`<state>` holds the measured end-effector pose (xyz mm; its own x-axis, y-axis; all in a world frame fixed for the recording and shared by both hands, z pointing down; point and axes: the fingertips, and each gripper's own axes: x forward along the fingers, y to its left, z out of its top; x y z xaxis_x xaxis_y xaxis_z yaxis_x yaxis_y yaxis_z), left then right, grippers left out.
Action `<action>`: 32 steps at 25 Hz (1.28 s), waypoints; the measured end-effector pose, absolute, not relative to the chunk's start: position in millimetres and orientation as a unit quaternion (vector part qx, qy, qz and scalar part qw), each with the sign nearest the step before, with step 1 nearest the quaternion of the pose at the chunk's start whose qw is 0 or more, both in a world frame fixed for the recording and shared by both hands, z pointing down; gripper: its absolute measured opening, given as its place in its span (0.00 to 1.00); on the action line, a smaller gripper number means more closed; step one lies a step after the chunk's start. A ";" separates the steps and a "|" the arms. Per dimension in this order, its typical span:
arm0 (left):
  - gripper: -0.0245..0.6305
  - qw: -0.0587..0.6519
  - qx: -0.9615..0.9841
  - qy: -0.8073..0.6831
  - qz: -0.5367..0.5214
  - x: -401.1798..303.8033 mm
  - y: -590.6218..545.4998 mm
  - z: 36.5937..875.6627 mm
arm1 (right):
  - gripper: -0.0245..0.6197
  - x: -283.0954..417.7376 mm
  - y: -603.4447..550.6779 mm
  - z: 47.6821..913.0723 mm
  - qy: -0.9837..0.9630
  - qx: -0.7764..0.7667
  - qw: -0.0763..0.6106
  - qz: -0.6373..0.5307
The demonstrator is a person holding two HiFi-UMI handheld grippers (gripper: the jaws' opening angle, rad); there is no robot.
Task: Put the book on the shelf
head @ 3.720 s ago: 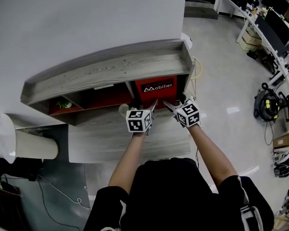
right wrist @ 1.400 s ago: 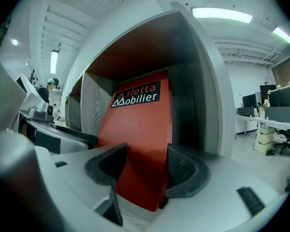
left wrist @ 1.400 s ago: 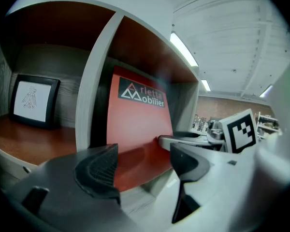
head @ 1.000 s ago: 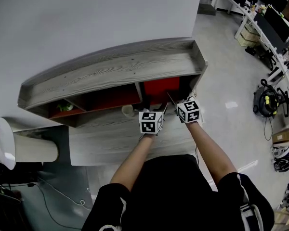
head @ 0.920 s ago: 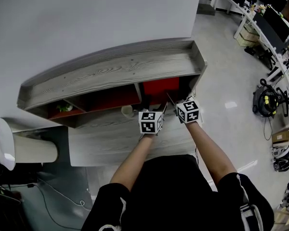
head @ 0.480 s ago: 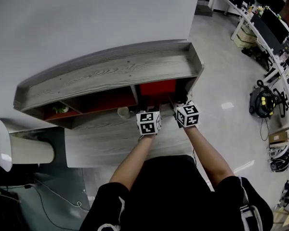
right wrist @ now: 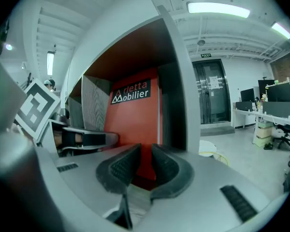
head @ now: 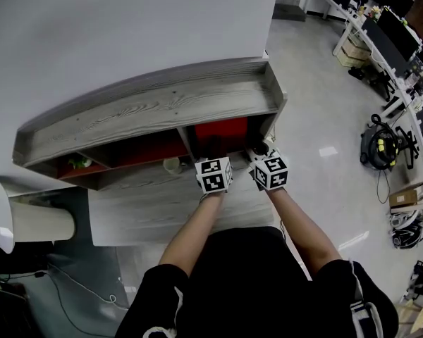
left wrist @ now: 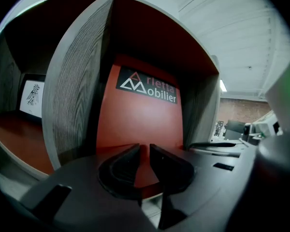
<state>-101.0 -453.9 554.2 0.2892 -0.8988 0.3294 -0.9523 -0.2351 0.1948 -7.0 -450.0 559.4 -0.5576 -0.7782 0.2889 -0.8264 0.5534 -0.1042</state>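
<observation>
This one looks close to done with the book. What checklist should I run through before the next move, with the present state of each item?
1. Book stands in the right-hand compartment of the shelf, cover facing out: ok.
2. Left gripper free of the book: ok. Its jaws have just been closing to a narrow gap, with nothing between them.
3. Right gripper free of the book: ok. Its jaws have also just been closing, with nothing between them.
4. Book resting steadily against the back of the compartment: cannot tell.
5. Small cup out of the way for pulling back: ok, it stands to the left of both grippers.
</observation>
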 end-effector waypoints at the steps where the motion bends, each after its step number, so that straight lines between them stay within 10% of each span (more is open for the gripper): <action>1: 0.13 0.181 0.779 -0.595 0.074 -100.6 -456.0 554.7 | 0.13 -4.9 -449.6 560.4 -0.876 0.457 0.105 0.114; 32: 0.12 0.157 0.724 -0.662 0.112 -91.7 -500.9 561.4 | 0.09 40.4 -412.8 597.5 -0.905 0.383 0.135 0.129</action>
<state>-91.7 -500.9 561.4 0.0973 -0.9240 0.3698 -0.9942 -0.0732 0.0786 40.4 -412.8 597.5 -0.6700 -0.6585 0.3427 -0.7281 0.6729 -0.1306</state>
